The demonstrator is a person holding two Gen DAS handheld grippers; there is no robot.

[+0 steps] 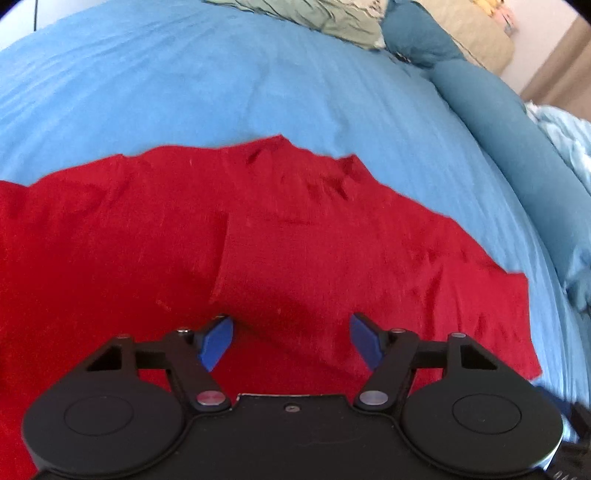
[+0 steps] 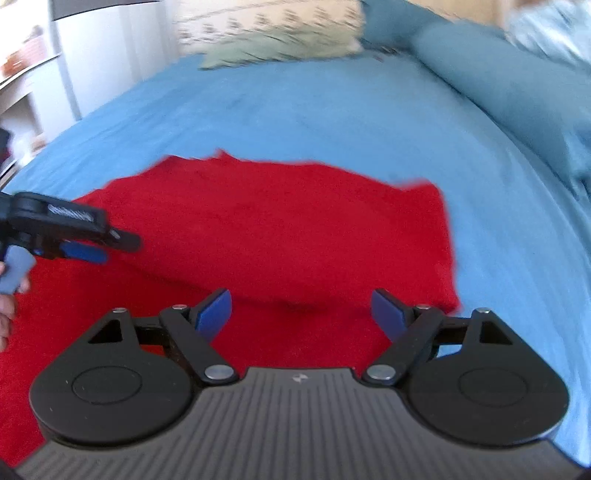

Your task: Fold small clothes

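A red garment [image 1: 258, 240] lies spread flat on the blue bedsheet [image 1: 184, 81], with a fold edge down its middle. My left gripper [image 1: 291, 339] is open and empty, hovering just above the garment's near part. In the right wrist view the same red garment [image 2: 280, 229] lies on the blue bedsheet [image 2: 332, 118], partly folded over itself. My right gripper [image 2: 301, 314] is open and empty above the garment's near right part. The left gripper [image 2: 92, 247] shows at the left of that view, over the garment's left side.
Pale patterned pillows [image 1: 332, 18] lie at the far end of the bed. A teal bolster [image 1: 498, 118] runs along the right side, with light blue bedding [image 1: 569, 136] beyond it. White furniture [image 2: 74, 55] stands past the bed's far left.
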